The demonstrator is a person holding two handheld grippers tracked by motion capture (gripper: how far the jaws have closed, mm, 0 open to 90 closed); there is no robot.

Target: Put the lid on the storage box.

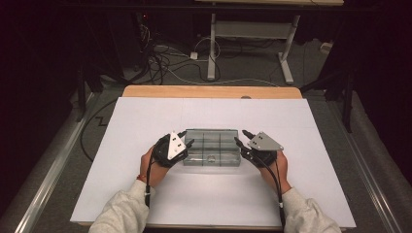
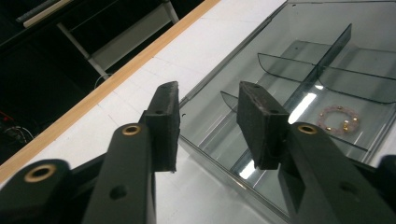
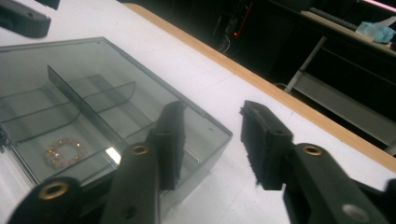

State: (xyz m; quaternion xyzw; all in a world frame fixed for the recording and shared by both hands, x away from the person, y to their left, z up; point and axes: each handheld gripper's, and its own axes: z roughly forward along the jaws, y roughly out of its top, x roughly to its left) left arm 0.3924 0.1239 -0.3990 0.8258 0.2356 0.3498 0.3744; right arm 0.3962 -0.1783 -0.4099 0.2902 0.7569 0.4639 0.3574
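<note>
Trouble could start with a slip: from the high view, your left gripper point(image 1: 187, 141) and right gripper point(image 1: 239, 141) sit at the two short ends of the clear box point(image 1: 212, 147), which rests near the middle of the white table point(image 1: 145, 194). If you squeeze or lift one end harder than the other, I think the smooth box could tip or slide away from you.

Left gripper view next. Your left gripper point(image 2: 208, 123) is open, with a wide gap between the jaws, and it holds nothing. The box wall point(image 2: 219, 70) runs up between the jaws. If you close now, one jaw may go inside and one outside, and a bad bite could crack or twist that thin wall. A small pink bead bracelet point(image 2: 338, 119) lies in one part of the box; a tip could toss it out.

Right gripper view last. Your right gripper point(image 3: 210, 140) is open too, and empty. One jaw is over the box corner point(image 3: 205, 126); the other is over bare table.

The box looks grey, see-through and shiny, with thin dividers point(image 3: 79, 105) inside.
</note>
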